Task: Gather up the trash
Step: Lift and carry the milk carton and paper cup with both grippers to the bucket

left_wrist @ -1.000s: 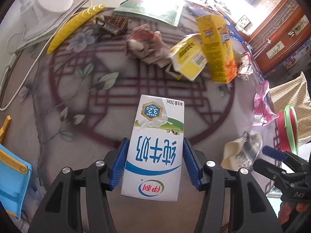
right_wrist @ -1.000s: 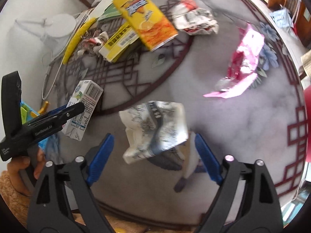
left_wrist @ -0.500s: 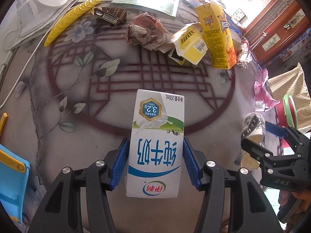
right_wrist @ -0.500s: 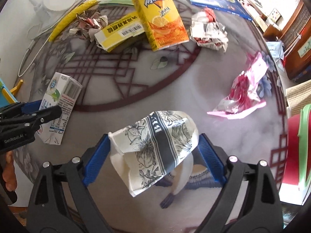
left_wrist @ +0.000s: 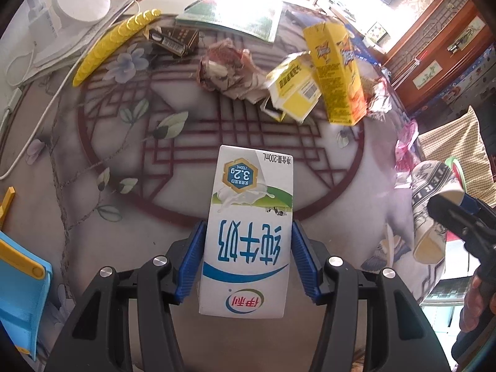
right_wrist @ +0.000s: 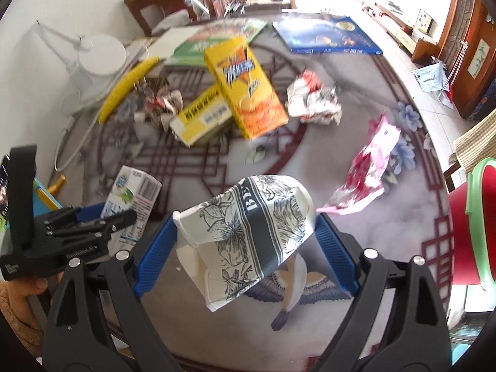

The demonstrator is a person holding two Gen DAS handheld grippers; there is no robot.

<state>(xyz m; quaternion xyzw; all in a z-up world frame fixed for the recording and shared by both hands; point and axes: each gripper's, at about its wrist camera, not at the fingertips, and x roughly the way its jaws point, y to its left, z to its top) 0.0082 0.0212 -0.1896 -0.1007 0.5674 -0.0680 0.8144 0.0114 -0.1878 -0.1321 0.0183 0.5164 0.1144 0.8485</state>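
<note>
My left gripper (left_wrist: 246, 232) is shut on a white milk carton (left_wrist: 248, 241) and holds it above the patterned round table (left_wrist: 124, 167); the blue pads press both its sides. The right wrist view shows the same carton (right_wrist: 133, 198) in the left gripper (right_wrist: 108, 214) at the lower left. My right gripper (right_wrist: 245, 220) is shut on a crushed paper cup (right_wrist: 248, 232) with a black floral print, held clear of the table. In the left wrist view that cup (left_wrist: 431, 204) and the right gripper (left_wrist: 455, 214) sit at the right edge.
On the far half of the table lie a yellow-orange drink carton (right_wrist: 245, 86), a yellow box (right_wrist: 201, 117), crumpled paper (right_wrist: 313, 99), a pink wrapper (right_wrist: 369, 167) and a brown crumpled wrapper (left_wrist: 226, 71). A red bin with a green rim (right_wrist: 477, 217) stands to the right. Books and a white lamp base (left_wrist: 80, 6) are at the back.
My right gripper has risen with the paper cup, which now hangs above the table, and its view has tipped toward the far side. The left gripper has kept still with the carton.
</note>
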